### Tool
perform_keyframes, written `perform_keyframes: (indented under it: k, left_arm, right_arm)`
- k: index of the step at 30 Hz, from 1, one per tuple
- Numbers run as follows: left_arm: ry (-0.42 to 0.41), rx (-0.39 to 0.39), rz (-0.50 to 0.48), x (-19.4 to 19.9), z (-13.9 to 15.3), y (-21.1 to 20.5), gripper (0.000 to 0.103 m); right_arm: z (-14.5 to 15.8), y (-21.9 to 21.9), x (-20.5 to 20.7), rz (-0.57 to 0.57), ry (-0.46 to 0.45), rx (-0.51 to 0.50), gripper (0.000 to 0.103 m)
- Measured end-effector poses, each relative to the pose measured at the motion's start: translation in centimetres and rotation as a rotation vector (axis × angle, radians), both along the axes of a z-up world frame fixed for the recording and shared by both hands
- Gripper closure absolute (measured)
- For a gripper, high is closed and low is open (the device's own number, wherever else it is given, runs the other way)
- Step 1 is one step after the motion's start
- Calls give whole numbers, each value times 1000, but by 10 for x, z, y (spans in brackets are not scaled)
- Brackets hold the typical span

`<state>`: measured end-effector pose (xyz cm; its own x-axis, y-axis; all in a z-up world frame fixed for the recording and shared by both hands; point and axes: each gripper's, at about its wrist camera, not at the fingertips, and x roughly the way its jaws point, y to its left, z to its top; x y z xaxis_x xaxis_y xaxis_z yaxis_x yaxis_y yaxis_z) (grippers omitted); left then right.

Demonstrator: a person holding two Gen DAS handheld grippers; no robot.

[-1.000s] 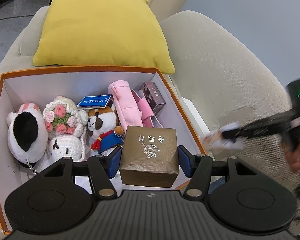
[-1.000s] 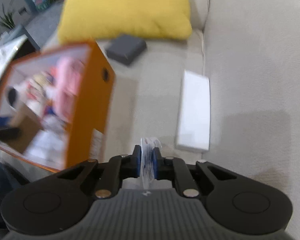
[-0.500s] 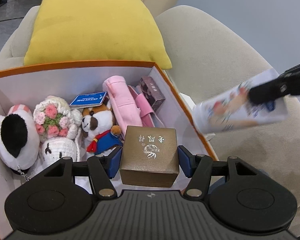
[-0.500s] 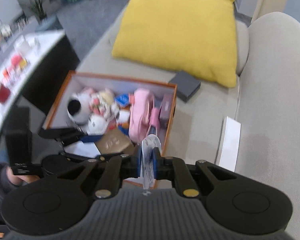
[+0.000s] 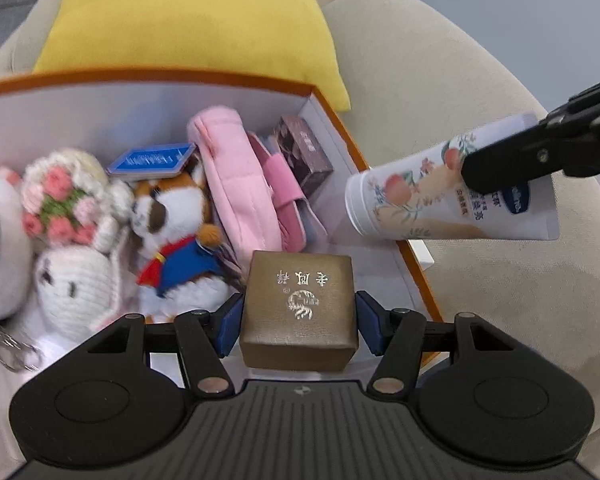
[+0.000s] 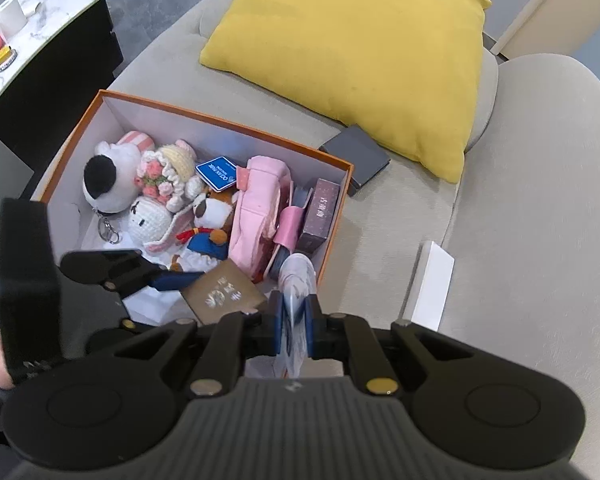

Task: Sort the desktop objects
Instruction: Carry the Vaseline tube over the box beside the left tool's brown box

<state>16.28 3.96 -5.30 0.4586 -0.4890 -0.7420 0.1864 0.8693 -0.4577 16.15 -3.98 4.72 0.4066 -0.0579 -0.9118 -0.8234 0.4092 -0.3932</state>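
**Objects held over and packed in the orange storage box**

Orange-walled, white-lined cardboard box on the beige sofa seat. Square bronze-brown gift box with silver characters on its lid, upright, clamped between the left gripper's blue pads above the near end of the orange box. White squeeze tube printed with peaches, lying near horizontal, cap toward the box, its flat tail pinched by the right gripper above the box's right wall.

Beige sofa, orange box, yellow cushion
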Motion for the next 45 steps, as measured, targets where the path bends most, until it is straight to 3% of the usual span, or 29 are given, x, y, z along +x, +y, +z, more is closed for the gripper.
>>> perform_keyframes:
  k: [9,14,20,25,28,32,37,40,45]
  left_arm:
    - [114,-50,39,15,-24,-15,35]
    - [118,-57,28,19,-24,-14,34]
    - [67,-44,-6,21,-13,-11,33]
    - [-13,42,-20,29,1,-12,42]
    - [-22,53,-64,38,1,-21,42]
    - [-40,90,-68,35,2,-29,50]
    - [-152,113,-90,28,24,-30,55]
    - [-166,182,-91,41,20,-40,61]
    - [-163,231,-138,49,9,-50,62]
  right_arm:
    - [-2,3,4,-15,11,-9,92]
    - [-4,1,10,-37,28,-11,92]
    - [-5,0,15,-64,33,-10,92]
    - [-4,1,19,-97,49,-7,92]
    - [-3,3,20,-119,49,-10,92]
    - [-2,3,22,-163,54,-15,92]
    - [1,3,23,-179,54,-17,92]
    - [-1,2,24,-195,59,-22,92]
    - [-2,1,27,-233,67,-16,92]
